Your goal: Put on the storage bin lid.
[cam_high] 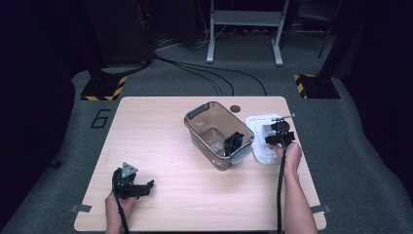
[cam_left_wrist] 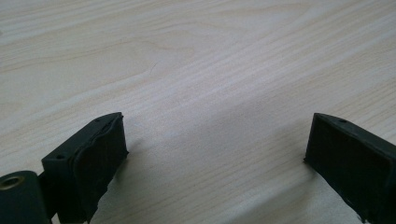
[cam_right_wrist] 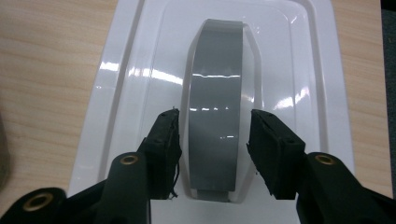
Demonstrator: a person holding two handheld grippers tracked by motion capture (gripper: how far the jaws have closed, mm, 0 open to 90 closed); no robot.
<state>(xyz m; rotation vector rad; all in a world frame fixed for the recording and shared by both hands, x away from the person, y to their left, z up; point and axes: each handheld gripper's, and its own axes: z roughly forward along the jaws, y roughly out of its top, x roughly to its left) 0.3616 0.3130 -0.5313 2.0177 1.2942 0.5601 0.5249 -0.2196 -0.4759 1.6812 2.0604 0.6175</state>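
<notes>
R gripper (cam_right_wrist: 212, 140) jaws straddle grey handle (cam_right_wrist: 215, 107) of white lid (cam_right_wrist: 116, 93), not yet clamped; off-centre pinch may slip. L gripper (cam_left_wrist: 215, 154) open, empty.

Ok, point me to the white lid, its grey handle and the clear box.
white lid (cam_right_wrist: 126, 93), right gripper view, on its glossy left rim.
grey handle (cam_right_wrist: 215, 88), right gripper view, mid-strap, above the jaws.
clear box (cam_high: 197, 113), high view, on its grey far corner.

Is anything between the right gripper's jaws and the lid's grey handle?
Nothing visible. The right gripper straddles the grey handle of the white lid, a jaw close on each side with nothing between; contact can't be told.
</notes>
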